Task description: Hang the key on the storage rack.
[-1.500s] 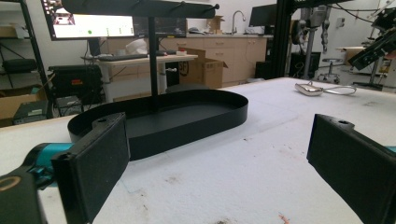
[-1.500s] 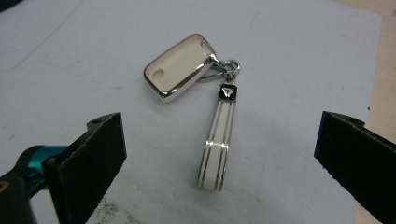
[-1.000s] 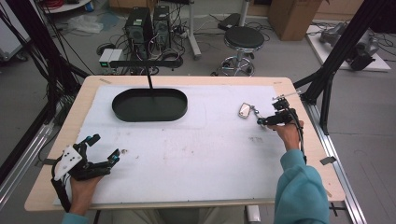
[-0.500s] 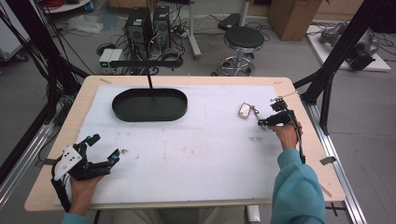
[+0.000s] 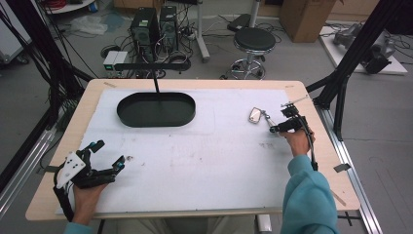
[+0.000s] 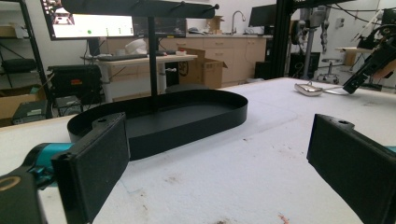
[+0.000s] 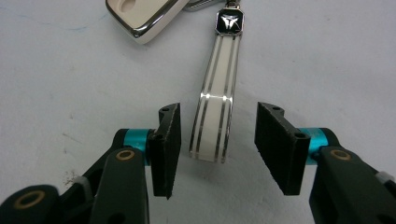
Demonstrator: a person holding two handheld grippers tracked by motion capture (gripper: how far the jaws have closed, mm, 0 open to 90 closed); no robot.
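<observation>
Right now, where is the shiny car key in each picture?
High view: car key right of centre, near the right gripper.
Left gripper view: far right, upper part.
Right gripper view: top left edge.
Shared landmark: its striped strap.

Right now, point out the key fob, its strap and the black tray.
key fob [image 7: 142, 16], right gripper view, on its white casing.
strap [image 7: 216, 112], right gripper view, mid-length, between the open jaws.
black tray [image 5: 156, 119], high view, on its near wall.

Black tongs [image 7: 217, 149], teal joints, teal sleeve [image 5: 307, 195].
</observation>
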